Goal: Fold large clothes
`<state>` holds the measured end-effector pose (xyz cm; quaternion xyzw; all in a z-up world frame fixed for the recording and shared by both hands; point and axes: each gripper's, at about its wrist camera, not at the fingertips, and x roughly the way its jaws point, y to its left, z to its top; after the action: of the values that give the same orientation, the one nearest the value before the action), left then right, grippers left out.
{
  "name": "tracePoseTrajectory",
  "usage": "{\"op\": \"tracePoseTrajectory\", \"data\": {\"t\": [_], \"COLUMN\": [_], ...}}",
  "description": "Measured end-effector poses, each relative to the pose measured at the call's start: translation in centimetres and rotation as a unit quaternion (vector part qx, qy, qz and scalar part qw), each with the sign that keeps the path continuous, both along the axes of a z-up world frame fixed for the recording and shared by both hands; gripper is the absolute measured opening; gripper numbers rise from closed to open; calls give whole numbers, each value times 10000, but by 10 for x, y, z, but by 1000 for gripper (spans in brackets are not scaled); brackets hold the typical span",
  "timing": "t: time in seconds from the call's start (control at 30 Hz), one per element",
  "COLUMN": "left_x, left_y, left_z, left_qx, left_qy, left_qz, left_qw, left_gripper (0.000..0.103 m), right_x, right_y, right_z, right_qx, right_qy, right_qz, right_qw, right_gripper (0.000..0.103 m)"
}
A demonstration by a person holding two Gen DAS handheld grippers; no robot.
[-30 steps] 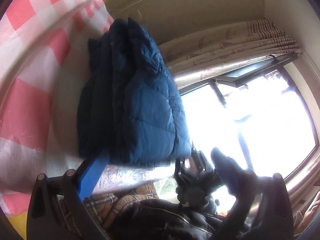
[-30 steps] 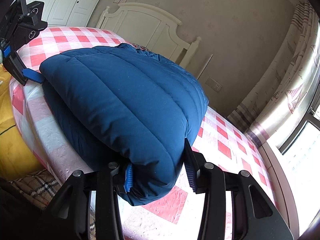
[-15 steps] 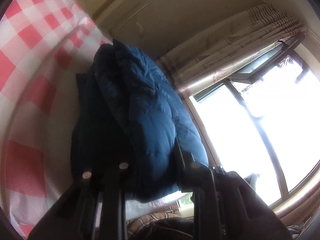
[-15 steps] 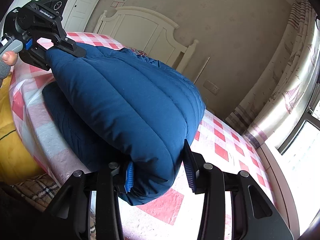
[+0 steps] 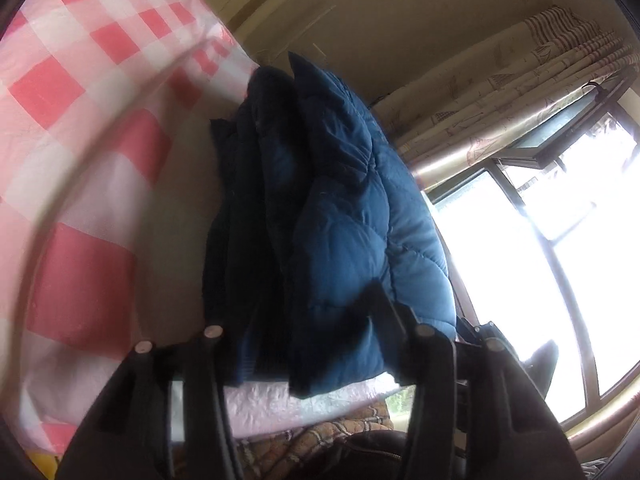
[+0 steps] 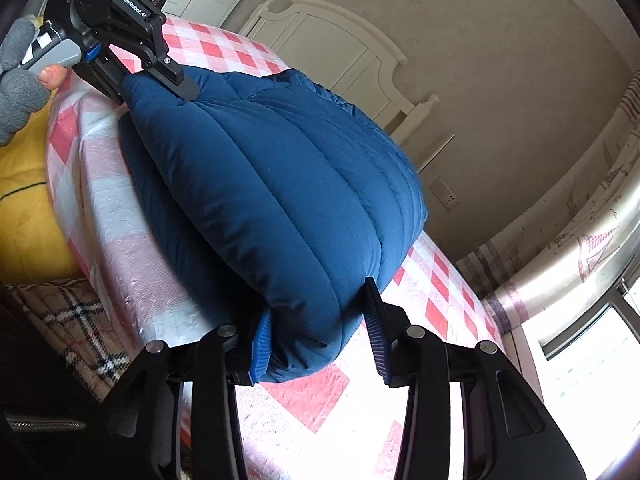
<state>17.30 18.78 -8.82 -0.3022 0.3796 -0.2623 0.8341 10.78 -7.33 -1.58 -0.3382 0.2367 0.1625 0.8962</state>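
Bed with pink-and-white check cover fills the right wrist view from 10 to 5 o'clock; white headboard at 12.

Blue puffer jacket lies folded in a thick bundle on the bed near its edge, centre of the view.

Curtain and window at 3 o'clock.

Right gripper at 6 o'clock: jaws clamped on the near end of the jacket, blue pads either side.

Left gripper at 10 o'clock: jaws clenched on the far end; left wrist view shows jacket layers between the fingers.
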Motion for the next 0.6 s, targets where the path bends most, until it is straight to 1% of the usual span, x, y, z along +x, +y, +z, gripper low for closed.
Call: {"op": "tracePoseTrajectory", "data": {"t": [0.03, 0.07, 0.1, 0.13, 0.17, 0.2, 0.23, 0.3, 0.33, 0.37, 0.4, 0.47, 0.53, 0.57, 0.6], "left_x": [-6, -15, -23, -29, -31, -31, -27, -12, 0, 14, 31, 61, 86, 95, 96], "left_y": [10, 20, 25, 24, 18, 7, -8, -43, -63, -81, -95, -117, -130, -133, -128], "left_z": [11, 25, 39, 56, 71, 85, 96, 111, 116, 118, 118, 107, 77, 61, 46], "left_qx": [132, 307, 598, 905, 1134, 1324, 1496, 1825, 2114, 2447, 2737, 3092, 3469, 3582, 3451], "left_qy": [-105, -263, -436, -684, -924, -1124, -1269, -1480, -1534, -1526, -1436, -1162, -800, -643, -668], "left_qz": [352, 768, 1135, 1345, 1362, 1270, 1119, 740, 633, 575, 503, 302, 209, 157, 114], "left_qw": [9992, 9962, 9908, 9844, 9798, 9766, 9742, 9692, 9632, 9558, 9497, 9434, 9342, 9313, 9361], "left_gripper": [80, 86, 86, 87, 89, 91, 93, 97, 101, 101, 101, 101, 101, 102, 102], "right_x": [-4, -11, -17, -21, -24, -24, -21, -6, 2, 10, 19, 37, 46, 52, 54], "right_y": [-7, -14, -23, -30, -38, -42, -44, -39, -33, -25, -20, -12, -5, -5, -8], "right_z": [8, 18, 28, 39, 51, 62, 70, 78, 79, 80, 78, 72, 57, 48, 40], "right_qx": [205, 465, 786, 1164, 1551, 1860, 2069, 2210, 2190, 2173, 2186, 2189, 1993, 1956, 2119], "right_qy": [196, 315, 435, 571, 611, 570, 527, 365, 303, 302, 364, 562, 734, 851, 932], "right_qz": [138, 266, 421, 588, 712, 771, 791, 697, 614, 575, 573, 505, 380, 348, 364], "right_qw": [9995, 9981, 9951, 9898, 9834, 9779, 9737, 9721, 9733, 9739, 9735, 9728, 9765, 9764, 9722], "right_gripper": [49, 49, 49, 49, 49, 49, 49, 49, 49, 49, 49, 49, 49, 49, 50]}}
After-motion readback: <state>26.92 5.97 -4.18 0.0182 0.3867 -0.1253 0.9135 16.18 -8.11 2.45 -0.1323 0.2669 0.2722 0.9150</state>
